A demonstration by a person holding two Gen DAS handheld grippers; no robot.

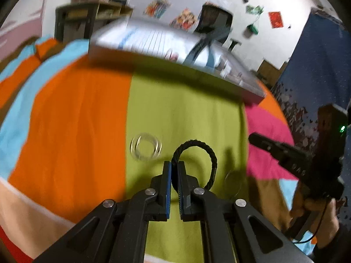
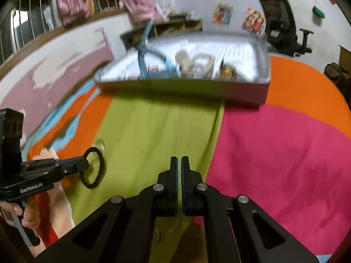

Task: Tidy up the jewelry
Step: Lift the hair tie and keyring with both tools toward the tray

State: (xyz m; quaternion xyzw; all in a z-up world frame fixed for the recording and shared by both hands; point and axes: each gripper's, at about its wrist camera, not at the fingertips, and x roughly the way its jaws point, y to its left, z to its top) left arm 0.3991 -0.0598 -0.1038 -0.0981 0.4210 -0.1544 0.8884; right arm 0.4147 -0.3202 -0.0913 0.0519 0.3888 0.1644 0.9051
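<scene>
Green strip of the bedspread [image 2: 153,127] ahead of me is open right up to the box [image 1: 219,81]. Box wall [image 2: 182,92] stands across the far end, so entry is only over its rim. Inside is crowded and blurred; a blue loop [image 2: 143,50] sticks up at its left side. On the green strip, a clear ring [image 1: 144,146] lies just left of my left gripper [image 1: 174,164], which holds a black bracelet [image 1: 204,153] hanging to its right. My right gripper [image 2: 179,159] has bare pink cloth [image 2: 285,153] to its right, nothing on it.
</scene>
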